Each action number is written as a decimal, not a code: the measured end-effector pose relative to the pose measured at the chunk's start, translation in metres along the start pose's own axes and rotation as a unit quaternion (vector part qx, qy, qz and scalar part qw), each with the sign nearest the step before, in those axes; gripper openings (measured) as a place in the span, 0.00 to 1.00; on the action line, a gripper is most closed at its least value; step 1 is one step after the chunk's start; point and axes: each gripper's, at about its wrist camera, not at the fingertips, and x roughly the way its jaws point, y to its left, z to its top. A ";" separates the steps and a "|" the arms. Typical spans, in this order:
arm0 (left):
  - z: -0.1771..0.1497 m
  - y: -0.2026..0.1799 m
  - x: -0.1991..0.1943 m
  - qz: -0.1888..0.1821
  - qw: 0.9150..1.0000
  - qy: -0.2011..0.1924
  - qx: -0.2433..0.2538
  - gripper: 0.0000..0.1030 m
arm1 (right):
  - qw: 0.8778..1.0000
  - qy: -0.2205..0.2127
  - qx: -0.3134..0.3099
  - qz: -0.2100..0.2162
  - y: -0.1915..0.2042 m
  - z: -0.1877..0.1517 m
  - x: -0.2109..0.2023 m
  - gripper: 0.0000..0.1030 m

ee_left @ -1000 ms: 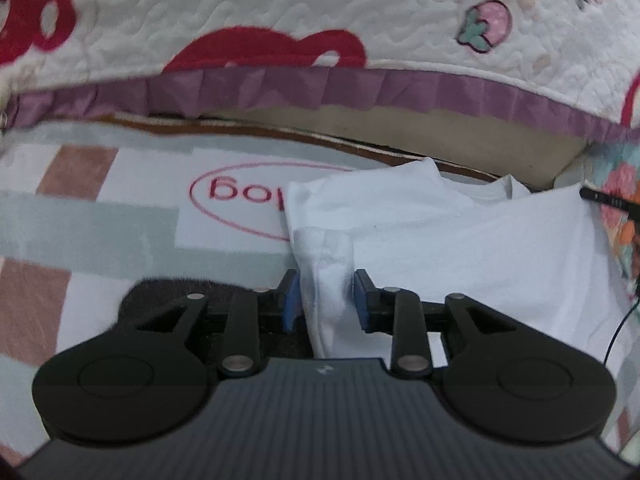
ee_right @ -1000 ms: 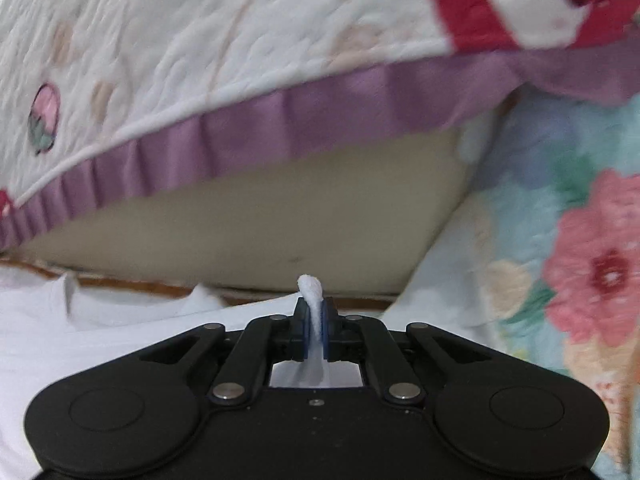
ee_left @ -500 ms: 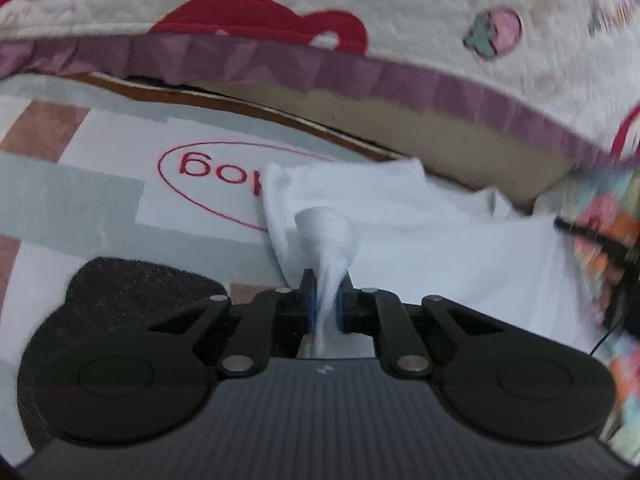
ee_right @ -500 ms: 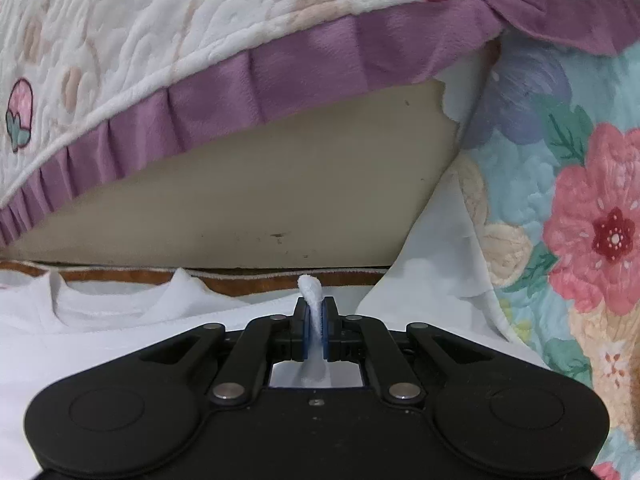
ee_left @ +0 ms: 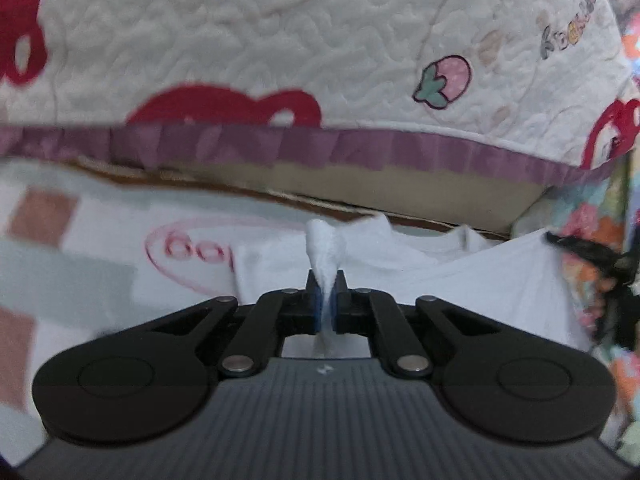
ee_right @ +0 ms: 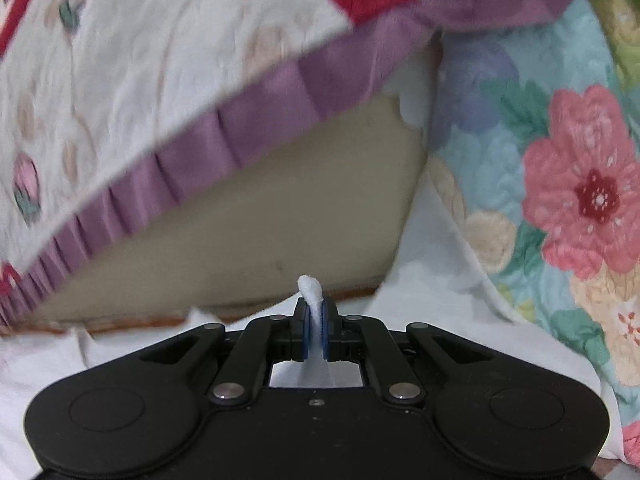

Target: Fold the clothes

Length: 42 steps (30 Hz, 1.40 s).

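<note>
Left gripper [ee_left: 326, 300] and right gripper [ee_right: 316, 330] both clamped on bunched white shirt [ee_left: 460, 276]. Mat [ee_left: 100, 264] text blurred, unreadable; quilt [ee_left: 280, 40] lettering too.

The left black two-finger tool [ee_left: 326, 300] is clamped tight on a pinch of white cotton garment [ee_left: 460, 276]. The right black tool [ee_right: 315, 328] likewise grips a fold, level and forward-pointing.
</note>
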 end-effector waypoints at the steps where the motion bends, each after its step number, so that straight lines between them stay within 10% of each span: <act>1: 0.004 -0.001 0.000 0.002 1.000 -0.004 0.005 0.04 | 1.000 -0.009 0.004 0.000 0.000 0.003 -0.002 0.06; 5: 0.020 -0.002 0.037 0.036 0.999 0.019 0.025 0.04 | 0.999 -0.025 0.029 -0.017 -0.009 0.017 0.009 0.06; 9: 0.004 0.004 0.090 0.113 0.991 0.060 0.039 0.08 | 0.995 0.082 -0.025 -0.046 -0.009 0.010 0.061 0.09; 13: 0.008 0.010 0.081 0.157 0.987 0.031 -0.034 0.27 | 0.992 0.083 -0.060 -0.070 -0.002 0.006 0.062 0.15; 16: 0.005 0.012 0.048 0.126 0.984 0.022 -0.120 0.34 | 0.992 0.101 -0.060 -0.042 -0.009 -0.002 0.041 0.41; 22: -0.031 -0.042 0.006 0.063 0.993 0.089 -0.034 0.41 | 0.991 0.110 -0.062 -0.039 -0.008 -0.034 -0.025 0.51; 28: -0.070 -0.059 0.002 0.096 0.987 0.130 0.007 0.41 | 0.992 0.123 0.028 -0.004 -0.034 -0.077 -0.061 0.54; 30: -0.071 -0.060 0.002 0.098 0.986 0.133 0.020 0.41 | 0.992 0.116 0.047 -0.007 -0.042 -0.085 -0.064 0.51; 32: -0.073 -0.061 0.002 0.105 0.985 0.137 0.028 0.38 | 0.993 0.104 0.049 0.003 -0.046 -0.087 -0.069 0.12; 42: -0.081 -0.049 -0.007 0.160 0.973 0.164 -0.008 0.39 | 0.993 0.090 0.008 -0.072 -0.053 -0.088 -0.090 0.07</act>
